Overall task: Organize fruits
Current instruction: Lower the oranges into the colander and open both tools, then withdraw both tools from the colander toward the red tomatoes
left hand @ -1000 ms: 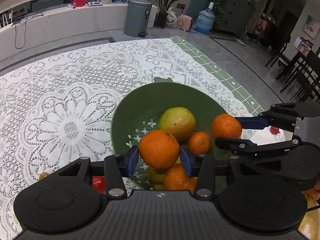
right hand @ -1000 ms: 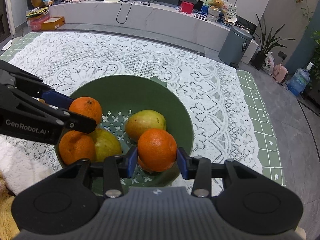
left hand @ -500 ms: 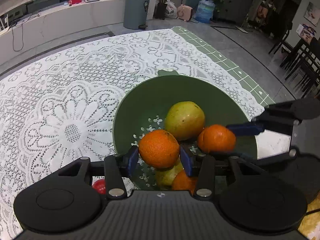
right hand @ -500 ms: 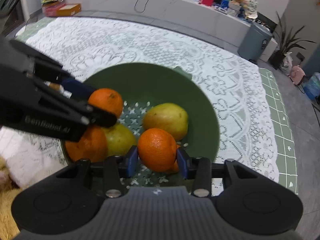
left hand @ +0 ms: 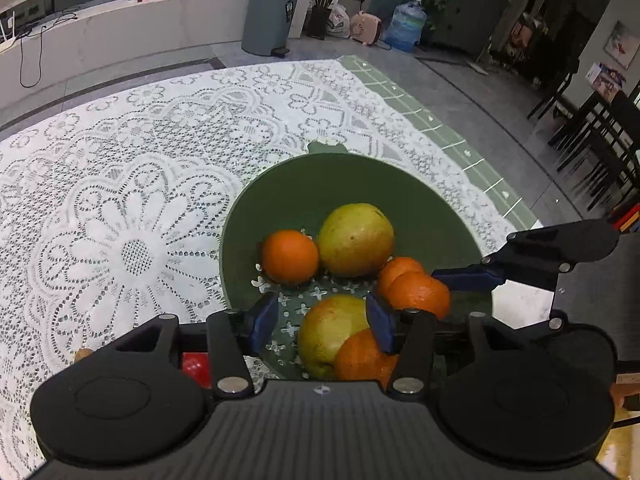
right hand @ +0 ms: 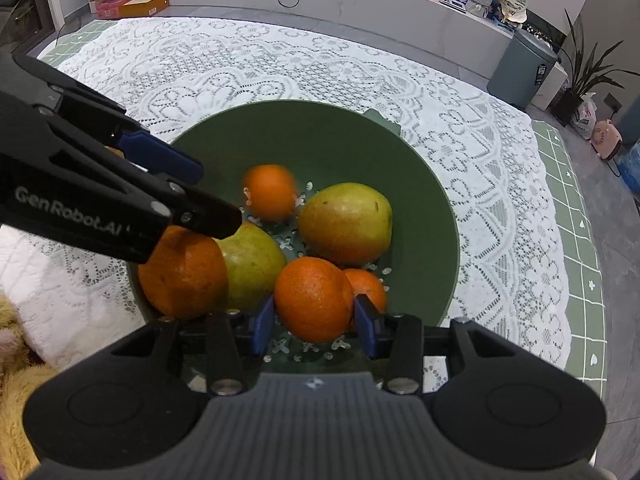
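Lace-covered table (left hand: 120, 208), living room behind | my left gripper (left hand: 322, 320) opening, nothing pinched, orange (left hand: 289, 256) dropped loose at far-left bowl floor | my right gripper (right hand: 314, 322) clenched on orange (right hand: 312, 298), low over green bowl (right hand: 420, 184) to set it beside pears (right hand: 346, 222) | fruit gathered in bowl

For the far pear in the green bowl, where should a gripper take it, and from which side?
Grip the pear across its broad middle, coming from above: it lies on its side in the green bowl, with an orange touching one flank and the bowl wall behind it, so only its top is free.
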The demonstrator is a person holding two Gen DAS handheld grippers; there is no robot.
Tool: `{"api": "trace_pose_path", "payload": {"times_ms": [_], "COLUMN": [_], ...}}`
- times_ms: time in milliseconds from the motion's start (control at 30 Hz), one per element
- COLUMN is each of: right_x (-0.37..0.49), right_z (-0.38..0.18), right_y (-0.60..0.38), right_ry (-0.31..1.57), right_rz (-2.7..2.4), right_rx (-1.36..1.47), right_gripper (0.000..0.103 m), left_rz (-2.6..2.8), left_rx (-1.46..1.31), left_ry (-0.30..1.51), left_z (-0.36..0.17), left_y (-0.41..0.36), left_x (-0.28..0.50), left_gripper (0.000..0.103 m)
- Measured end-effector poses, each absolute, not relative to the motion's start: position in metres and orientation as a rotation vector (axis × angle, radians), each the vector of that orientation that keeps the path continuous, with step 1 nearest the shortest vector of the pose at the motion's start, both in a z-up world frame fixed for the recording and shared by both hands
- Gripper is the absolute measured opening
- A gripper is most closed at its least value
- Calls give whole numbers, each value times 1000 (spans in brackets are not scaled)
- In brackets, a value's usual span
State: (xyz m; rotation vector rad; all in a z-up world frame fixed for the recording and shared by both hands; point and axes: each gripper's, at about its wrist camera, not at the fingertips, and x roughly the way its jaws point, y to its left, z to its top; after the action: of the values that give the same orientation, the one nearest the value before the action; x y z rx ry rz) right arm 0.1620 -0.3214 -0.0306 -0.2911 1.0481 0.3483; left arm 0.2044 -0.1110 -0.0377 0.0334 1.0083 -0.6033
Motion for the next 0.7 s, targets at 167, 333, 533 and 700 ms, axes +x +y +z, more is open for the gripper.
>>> {"api": "trace_pose_path", "payload": {"times_ms": [167,333,533,700], "right_x": [154,147,141,143], "right_z": [-20,-5,3,-10], "right_y": [-321,-326,-332,-324], "right_ry": [1026,1009,999,1030], "right_rz": [349,367,421,376], "right_rx": [-276,-159,152,281], "right_gripper": [45,47,52,54], "left_rz": [-606,-554,-455,-369], "left_rx": [16,14,10,54], "left_ry": [979,932,885,854], "left_z": [-25,-13,-1,3], "left_y": [-106,-90,-61,-40], "left_x": [195,183,169,152], "left_gripper": [60,61,61,62]}}
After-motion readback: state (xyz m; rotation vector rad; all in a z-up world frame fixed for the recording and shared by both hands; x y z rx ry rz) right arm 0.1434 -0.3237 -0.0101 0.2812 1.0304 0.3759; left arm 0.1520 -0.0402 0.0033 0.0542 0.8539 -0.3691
